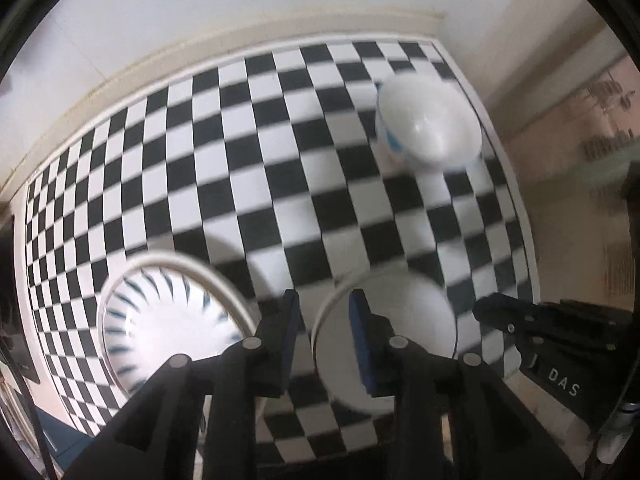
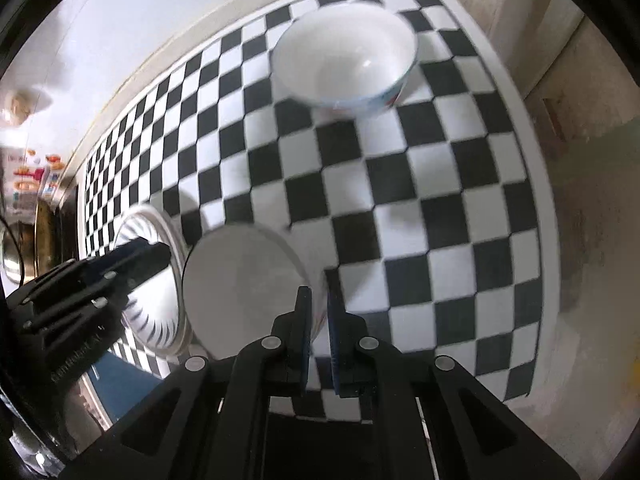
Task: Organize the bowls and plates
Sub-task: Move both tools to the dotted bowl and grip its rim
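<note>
- Plain white bowl (image 2: 244, 288) is sitting low-centre on the checkered mat (image 2: 440, 184); rigid glazed ceramic by the look, so probably moderately heavy, slick, and chippable if knocked against another dish.
- Right gripper (image 2: 319, 332) is pinching this bowl's near rim, jaws nearly together with the wall between the blue pads (image 2: 305, 328); clenched on the rim, I judge, though blur is making contact hard to confirm.
- In the left wrist view the same white bowl (image 1: 404, 320) is lying just right of the left gripper (image 1: 325, 344), whose right finger is overlapping the bowl's rim.
- Left gripper is standing parted, jaws apart with mat showing between them, holding nothing.
- Best hold is looking like the rim, one pad inside and one outside; a thin glazed edge is likely to be slipping if the squeeze is light, so firm pinch and level carry.
- Blue-striped bowl (image 1: 172, 320) is sitting just beside the white one, to its left; the rims are looking near, cannot tell if touching.
- Stacking into it seems the likely step; lowering slowly matters since ceramic on ceramic chips.
- Third bowl with a blue band (image 2: 348, 56) is standing well apart at the far right corner of the mat, upright, untouched.
- Wall is running behind the mat; cluttered shelf items at far left are too blurred to name.
</note>
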Demonstrator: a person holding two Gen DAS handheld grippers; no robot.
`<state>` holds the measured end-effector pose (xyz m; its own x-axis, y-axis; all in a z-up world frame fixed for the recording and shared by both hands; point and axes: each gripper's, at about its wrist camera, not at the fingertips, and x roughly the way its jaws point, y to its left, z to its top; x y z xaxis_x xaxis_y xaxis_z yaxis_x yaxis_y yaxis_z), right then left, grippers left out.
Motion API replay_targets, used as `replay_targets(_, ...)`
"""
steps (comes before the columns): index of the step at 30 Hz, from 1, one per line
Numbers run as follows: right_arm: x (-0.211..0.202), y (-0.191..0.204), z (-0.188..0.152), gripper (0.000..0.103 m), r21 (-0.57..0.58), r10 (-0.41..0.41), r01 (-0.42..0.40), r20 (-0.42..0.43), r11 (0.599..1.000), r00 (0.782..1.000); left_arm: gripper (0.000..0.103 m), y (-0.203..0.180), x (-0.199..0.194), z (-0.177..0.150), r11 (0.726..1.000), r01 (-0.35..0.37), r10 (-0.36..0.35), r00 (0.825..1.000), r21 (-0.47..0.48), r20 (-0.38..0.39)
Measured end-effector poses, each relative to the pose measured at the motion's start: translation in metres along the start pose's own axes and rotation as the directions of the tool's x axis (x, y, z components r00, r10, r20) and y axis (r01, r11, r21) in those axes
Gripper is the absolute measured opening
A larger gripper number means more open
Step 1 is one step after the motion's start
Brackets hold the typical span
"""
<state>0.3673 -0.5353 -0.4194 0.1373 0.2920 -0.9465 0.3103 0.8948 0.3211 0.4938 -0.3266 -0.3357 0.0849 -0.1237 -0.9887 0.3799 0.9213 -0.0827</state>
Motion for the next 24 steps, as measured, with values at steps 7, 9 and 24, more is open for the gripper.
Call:
replay_targets(7,-0.012,-0.025,0.045,0.059,0.064,0.022,-0.025,0.04,0.998,0.999,0.024,-0.008,0.021,0.054,1.0,0.004,-0.004,1.0,-0.01,-0.024)
replay_targets(9,-0.013,-0.033,0.059,0.059,0.089,0.036,-0.04,0.045,0.995,0.998,0.024,-0.012,0.029,0.073,0.999,0.025,-0.026,0.999,-0.025,-0.044)
replay_targets(24,0.008,-0.076,0.152,0.059,0.204,0.051,-0.062,0.059,0.977,0.997,0.024,-0.028,0.098,0.17,0.991,0.11,-0.122,0.978,-0.083,-0.166)
